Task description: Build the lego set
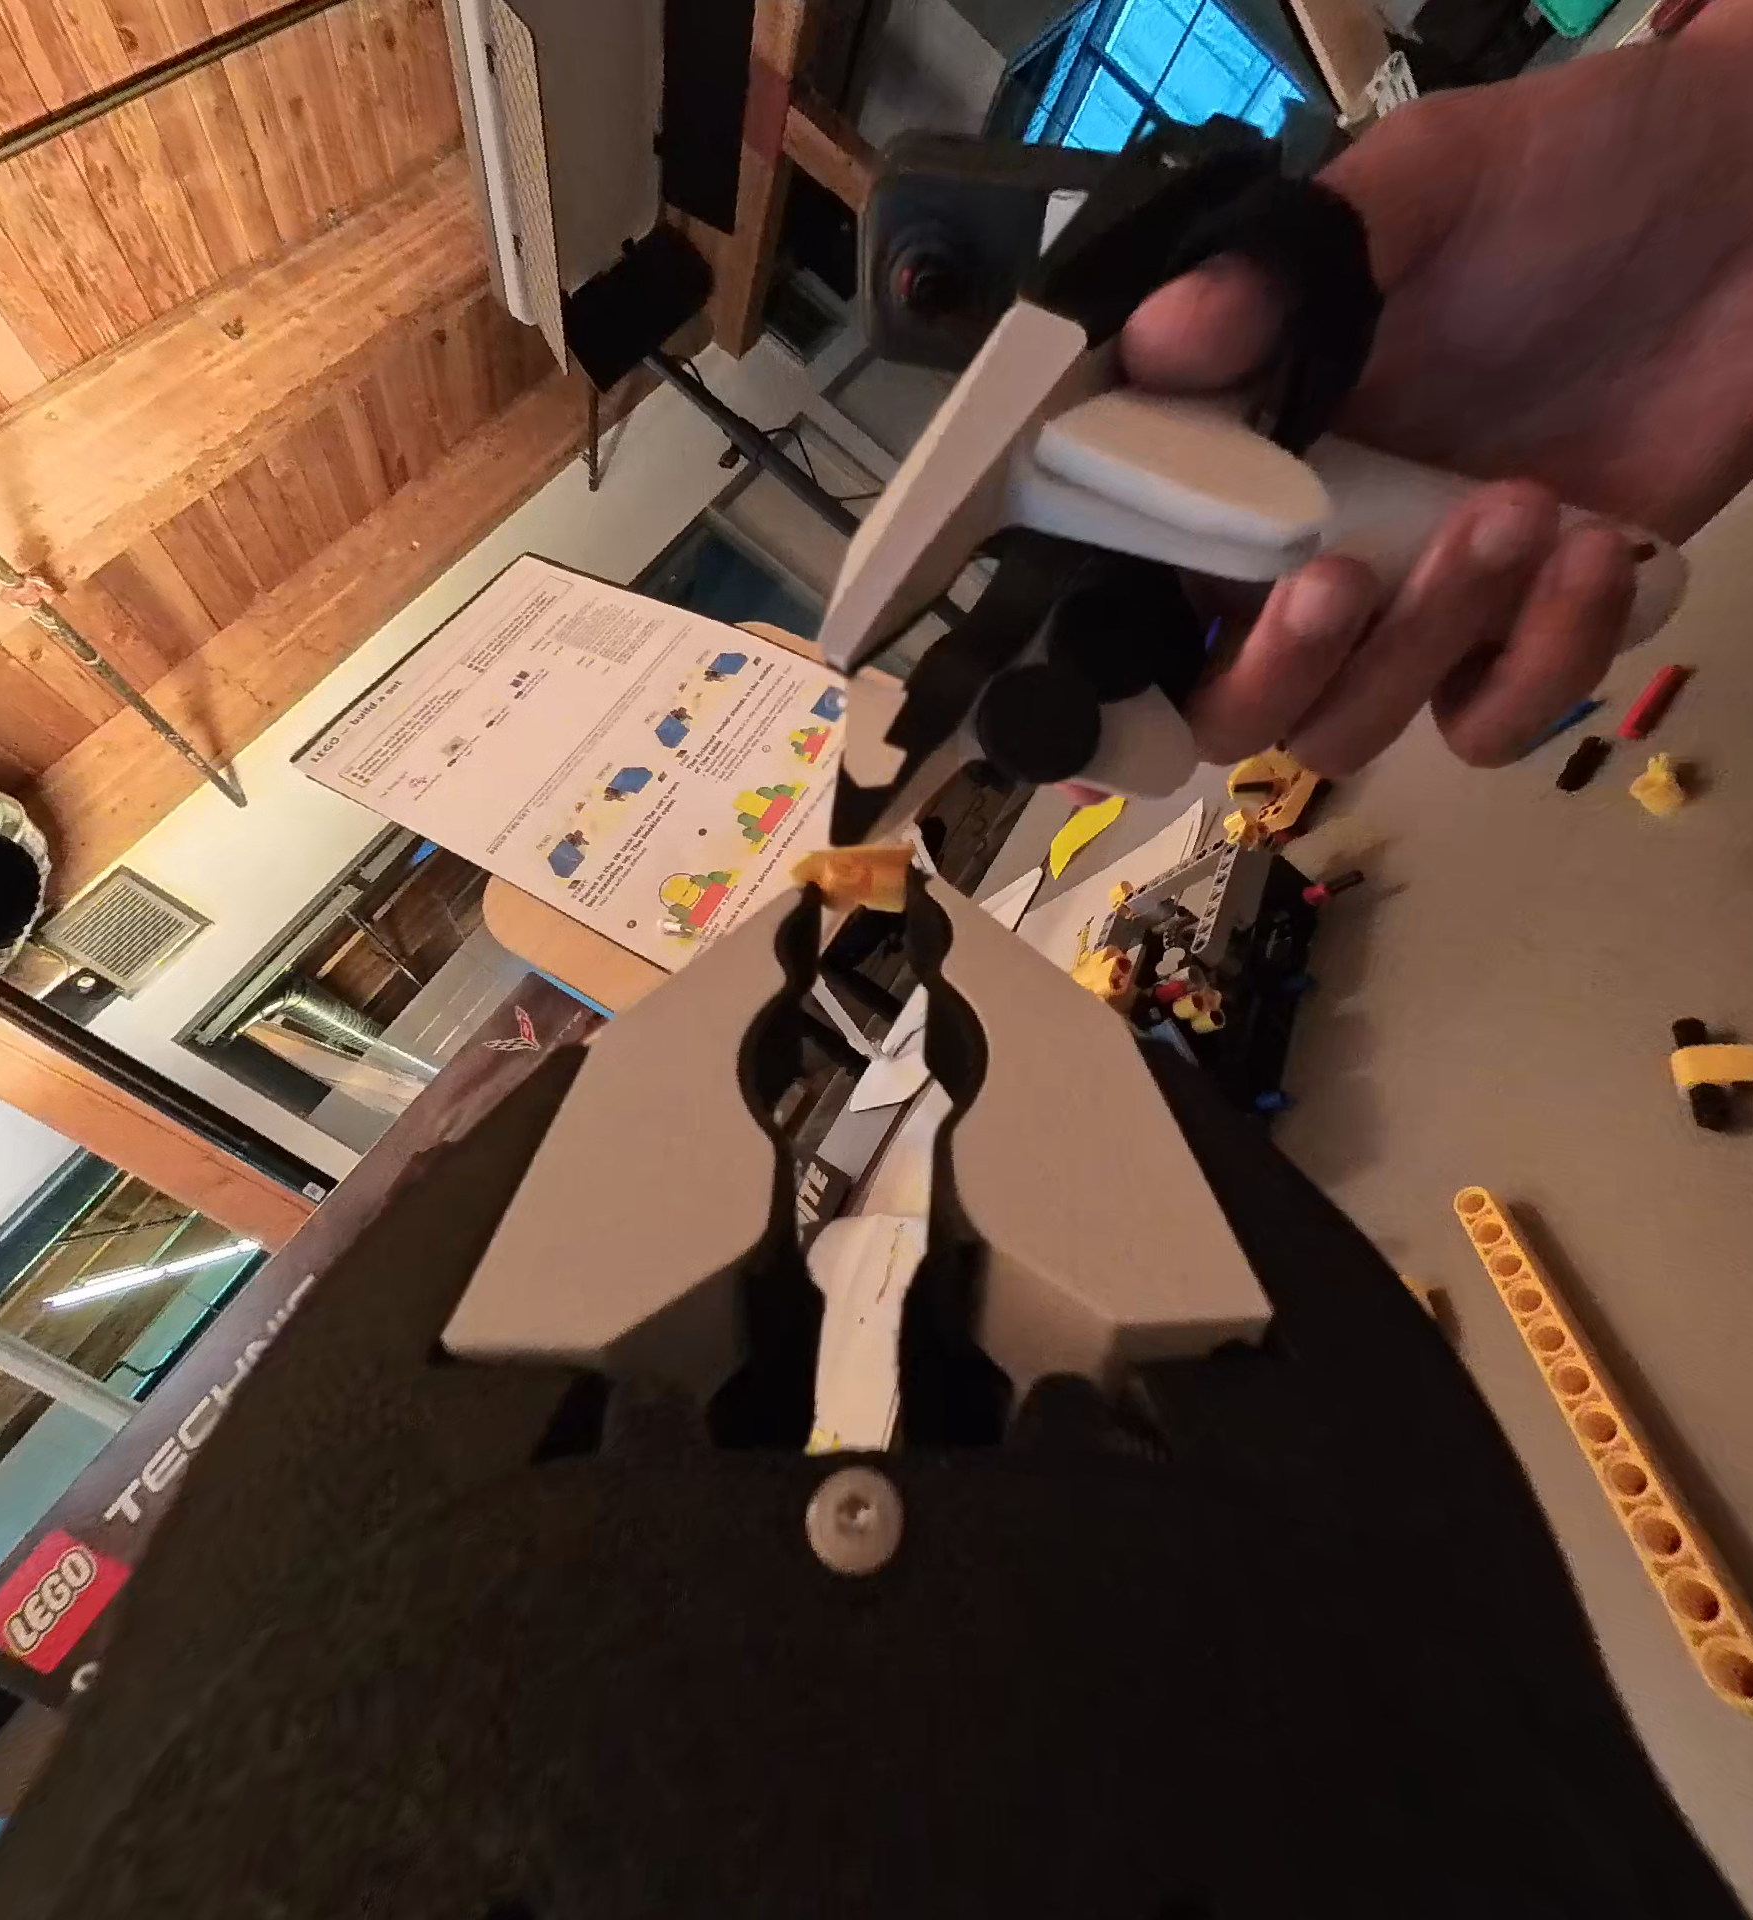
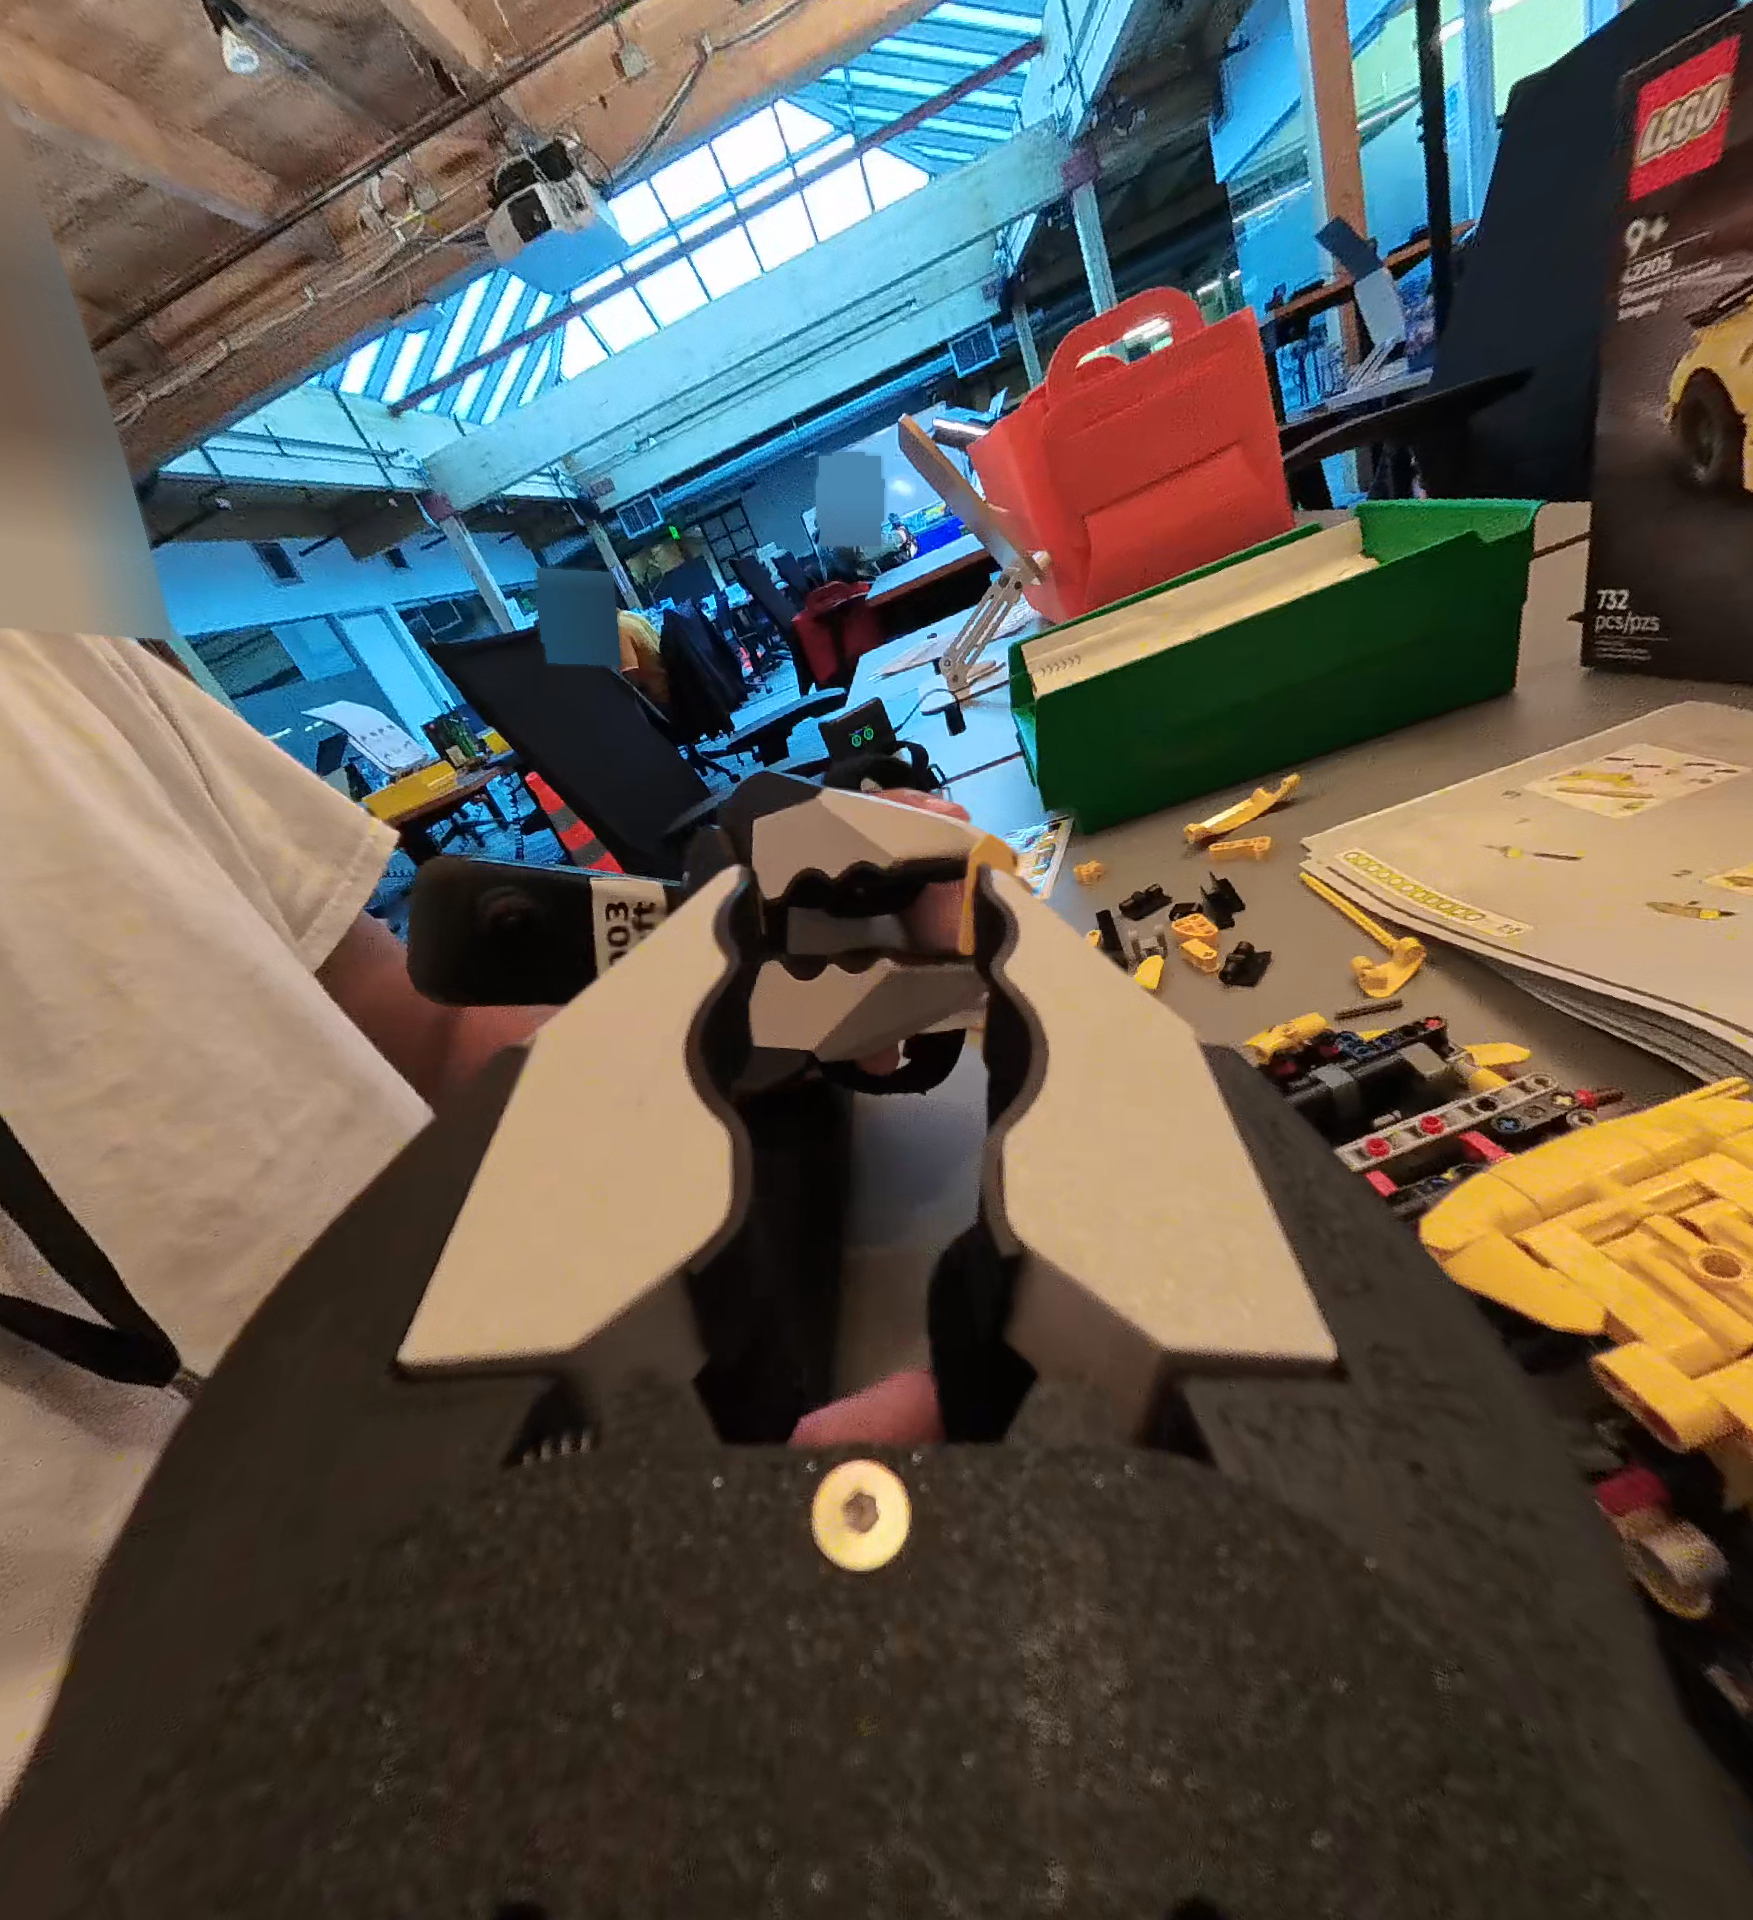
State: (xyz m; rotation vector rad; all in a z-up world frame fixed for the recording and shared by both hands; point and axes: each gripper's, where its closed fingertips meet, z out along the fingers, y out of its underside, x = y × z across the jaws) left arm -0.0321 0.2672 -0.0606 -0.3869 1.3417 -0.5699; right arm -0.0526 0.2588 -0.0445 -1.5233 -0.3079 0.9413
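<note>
My left gripper (image 1: 858, 899) is shut on a small yellow Lego piece (image 1: 856, 873) and holds it in the air above the table. My right gripper (image 2: 867, 888) is open. In the left wrist view a hand holds it (image 1: 846, 727) with its tips just above the yellow piece. In the right wrist view the left gripper's tips sit between the right gripper's fingers, and the yellow piece (image 2: 973, 894) shows as a thin strip beside the right-hand finger. The partly built car chassis (image 2: 1423, 1101) lies on the table, also in the left wrist view (image 1: 1194, 935).
A yellow body assembly (image 2: 1630, 1278) lies by the chassis. A long yellow beam (image 1: 1620, 1455) and loose small pieces (image 2: 1184, 925) lie on the grey table. The instruction booklet (image 2: 1578, 883), a green bin (image 2: 1267, 665), a red bag (image 2: 1142, 457) and the Lego box (image 2: 1724, 364) stand behind.
</note>
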